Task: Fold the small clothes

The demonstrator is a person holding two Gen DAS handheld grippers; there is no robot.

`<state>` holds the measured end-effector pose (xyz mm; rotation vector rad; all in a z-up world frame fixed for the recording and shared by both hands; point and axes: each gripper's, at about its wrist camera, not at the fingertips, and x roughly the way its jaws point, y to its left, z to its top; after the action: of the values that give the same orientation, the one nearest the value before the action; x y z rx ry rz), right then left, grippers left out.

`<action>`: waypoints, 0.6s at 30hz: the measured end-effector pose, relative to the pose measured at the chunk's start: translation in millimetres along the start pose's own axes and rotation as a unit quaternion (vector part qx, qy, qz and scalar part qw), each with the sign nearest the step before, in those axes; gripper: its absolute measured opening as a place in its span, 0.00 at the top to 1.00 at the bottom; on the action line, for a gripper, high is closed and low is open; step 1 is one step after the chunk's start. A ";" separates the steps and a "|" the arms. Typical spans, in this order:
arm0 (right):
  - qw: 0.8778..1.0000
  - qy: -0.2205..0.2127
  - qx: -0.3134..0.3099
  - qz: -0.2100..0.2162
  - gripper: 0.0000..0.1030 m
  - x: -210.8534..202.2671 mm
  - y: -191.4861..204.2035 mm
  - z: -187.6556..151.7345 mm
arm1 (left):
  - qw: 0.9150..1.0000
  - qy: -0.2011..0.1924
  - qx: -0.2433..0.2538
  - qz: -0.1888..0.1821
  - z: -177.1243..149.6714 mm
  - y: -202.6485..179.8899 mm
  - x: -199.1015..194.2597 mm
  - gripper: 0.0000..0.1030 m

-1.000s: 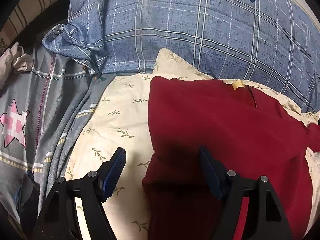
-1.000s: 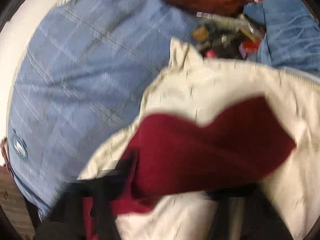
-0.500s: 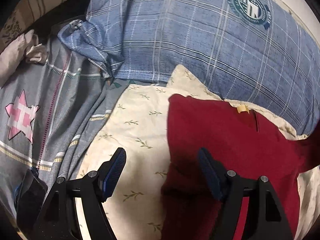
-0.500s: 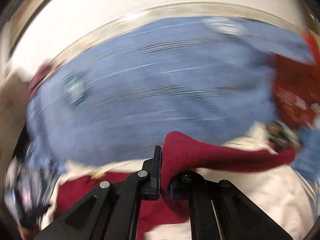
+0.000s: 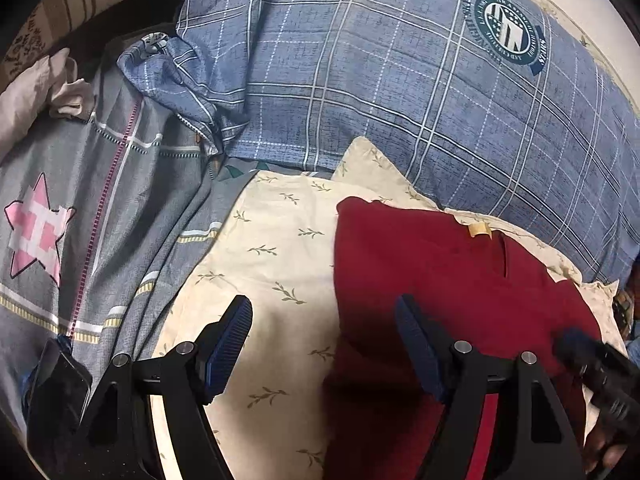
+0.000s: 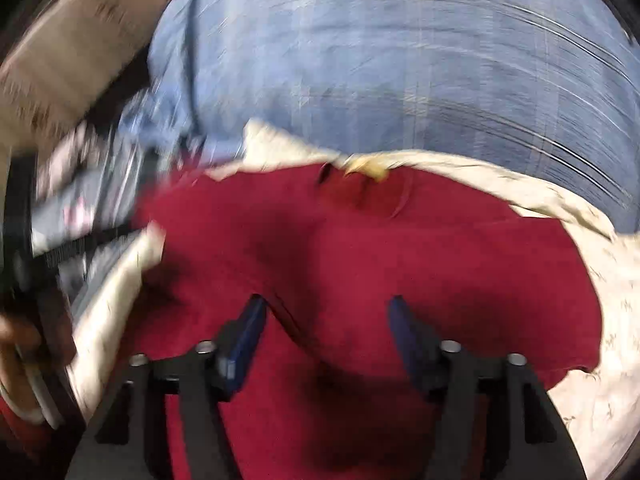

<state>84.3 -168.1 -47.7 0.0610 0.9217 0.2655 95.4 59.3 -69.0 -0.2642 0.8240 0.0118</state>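
A small dark red garment (image 5: 440,280) lies spread on a cream pillowcase with a leaf print (image 5: 276,264); a yellow label (image 5: 480,230) marks its collar. My left gripper (image 5: 324,316) hovers open over the garment's left edge, nothing between its blue pads. In the blurred right wrist view the same red garment (image 6: 360,248) lies below my right gripper (image 6: 324,320), whose jaws are opening and hold nothing; a fold of the cloth runs beneath them. The right gripper's black body (image 5: 596,372) shows at the lower right of the left wrist view.
A large blue checked pillow (image 5: 400,80) with a round badge fills the far side. A grey quilt with a pink star (image 5: 36,236) lies at the left, a dark phone (image 5: 60,388) at its lower edge. A pale cloth (image 5: 36,88) sits far left.
My right gripper swung fast across the bed with the red cloth pinched, then let it go and now stands open above it. The left gripper drifted slightly and stayed open.
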 end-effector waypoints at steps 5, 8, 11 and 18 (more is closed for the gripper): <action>1.000 0.006 0.024 0.005 0.34 2.6 -8.3 3.4 | 0.999 0.011 -0.026 -0.022 1.7 12.1 2.1 0.29; 1.000 0.004 0.006 -0.009 0.34 -5.4 -3.5 -1.2 | 0.999 0.005 -0.027 -0.033 2.5 12.1 0.7 0.29; 0.999 -0.011 0.015 -0.029 0.34 -21.9 -11.3 -4.2 | 0.999 0.006 -0.002 -0.049 1.4 -1.7 2.4 0.30; 0.987 -0.048 0.103 -0.116 0.33 -56.8 -76.9 -7.1 | 0.993 0.039 0.087 -0.068 -7.4 -44.7 23.7 0.51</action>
<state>61.4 -257.1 -20.6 0.1551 0.8487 -0.0496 111.2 12.2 -80.8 -0.1569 0.8768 -0.1972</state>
